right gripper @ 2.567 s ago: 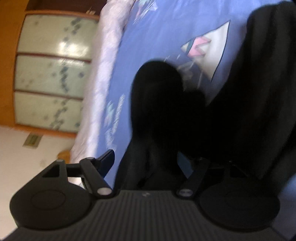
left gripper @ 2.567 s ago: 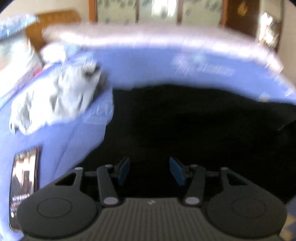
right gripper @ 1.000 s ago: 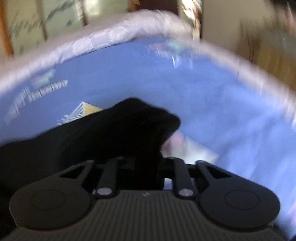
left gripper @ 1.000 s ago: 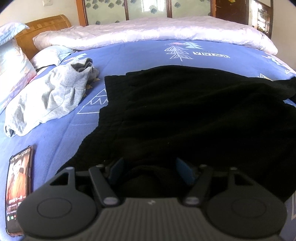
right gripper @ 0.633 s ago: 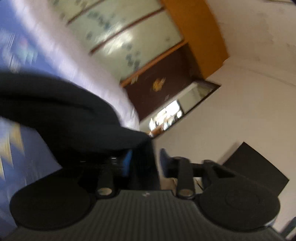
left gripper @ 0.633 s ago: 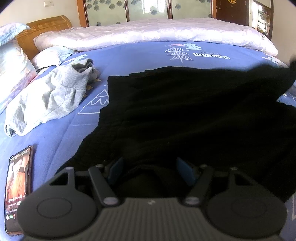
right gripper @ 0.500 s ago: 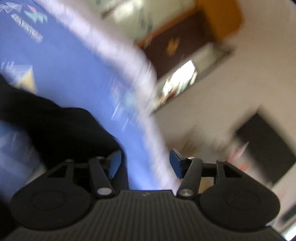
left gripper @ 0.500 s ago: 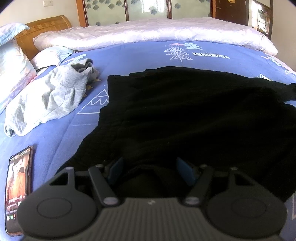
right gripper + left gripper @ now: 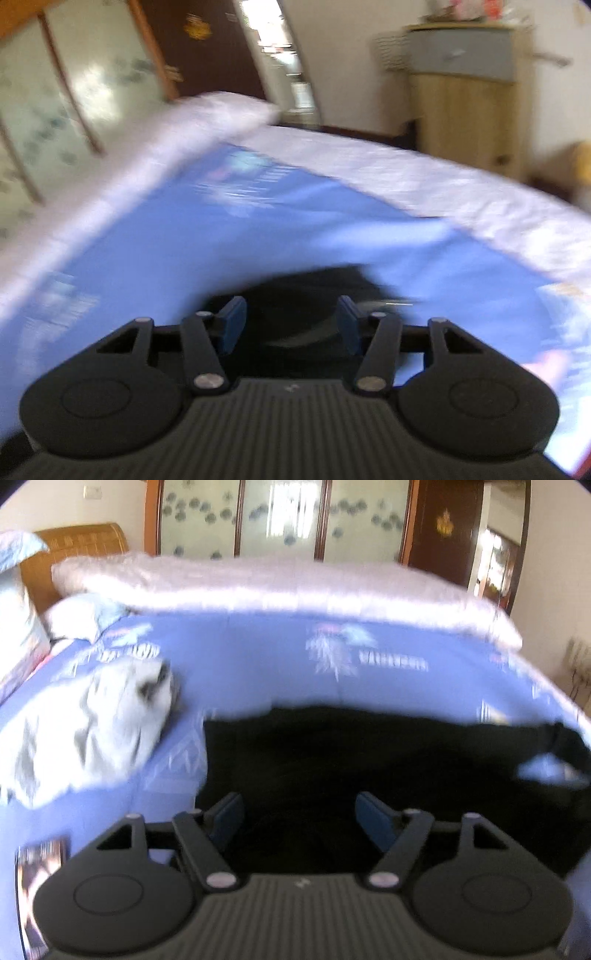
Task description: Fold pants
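With your left gripper (image 9: 299, 814) and right gripper (image 9: 290, 321) jaws spread, empty, the black pants (image 9: 369, 760) at lower centre may slump unevenly.

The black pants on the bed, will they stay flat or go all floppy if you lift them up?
Probably floppy: the black pants lie limp on the blue bedspread, edges draped unevenly. Likely they'd sag from a single pinch.

The left gripper (image 9: 300, 814) points downward, its blue pads (image 9: 224, 818) spread wide with a clear gap between them; the jaws have just been opening. The right gripper (image 9: 290, 326) tilts down too, pads (image 9: 232, 328) apart and pressing on nothing, after its jaws have just been closing a little.
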`<move>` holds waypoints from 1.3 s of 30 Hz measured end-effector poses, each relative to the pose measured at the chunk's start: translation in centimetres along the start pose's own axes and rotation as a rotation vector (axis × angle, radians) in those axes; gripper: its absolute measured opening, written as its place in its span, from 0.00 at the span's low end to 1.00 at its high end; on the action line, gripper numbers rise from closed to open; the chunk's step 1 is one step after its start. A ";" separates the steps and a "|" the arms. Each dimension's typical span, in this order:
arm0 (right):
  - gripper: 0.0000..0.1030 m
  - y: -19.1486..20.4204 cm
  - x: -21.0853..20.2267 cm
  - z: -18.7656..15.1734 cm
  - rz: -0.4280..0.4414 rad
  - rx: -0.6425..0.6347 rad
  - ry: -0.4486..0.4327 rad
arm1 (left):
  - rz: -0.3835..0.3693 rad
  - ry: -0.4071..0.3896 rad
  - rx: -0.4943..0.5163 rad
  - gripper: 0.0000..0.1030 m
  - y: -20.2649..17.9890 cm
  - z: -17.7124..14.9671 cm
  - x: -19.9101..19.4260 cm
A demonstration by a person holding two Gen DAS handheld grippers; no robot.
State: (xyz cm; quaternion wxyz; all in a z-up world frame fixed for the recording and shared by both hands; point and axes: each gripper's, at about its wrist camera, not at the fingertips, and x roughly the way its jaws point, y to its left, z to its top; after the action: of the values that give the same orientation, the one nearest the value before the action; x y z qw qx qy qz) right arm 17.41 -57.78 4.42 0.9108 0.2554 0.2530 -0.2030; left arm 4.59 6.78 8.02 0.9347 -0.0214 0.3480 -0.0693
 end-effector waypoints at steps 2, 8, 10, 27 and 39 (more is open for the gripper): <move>0.47 3.0 0.5 -0.7 0.089 -0.029 0.018 | -0.012 0.004 -0.012 0.71 0.0 2.1 1.7; 0.40 6.6 6.2 -3.9 0.160 -0.107 0.171 | 0.064 0.136 0.062 0.62 -1.0 2.8 10.2; 0.40 5.6 8.4 -6.2 0.096 -0.097 0.307 | 0.092 0.217 0.059 0.58 -0.4 1.3 12.0; 0.45 -7.8 5.7 4.9 -0.079 0.137 0.123 | 0.132 0.042 0.179 0.64 -1.7 -2.0 11.4; 0.66 -3.9 14.4 3.4 -0.323 0.030 0.387 | 0.140 0.038 0.177 0.67 -1.8 -2.1 11.8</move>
State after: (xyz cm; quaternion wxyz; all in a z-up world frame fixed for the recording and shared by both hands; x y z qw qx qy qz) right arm 28.02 -66.20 -2.59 0.7974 0.2590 0.4571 -0.2970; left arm 11.88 3.34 -1.04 0.9287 0.0869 0.3588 -0.0344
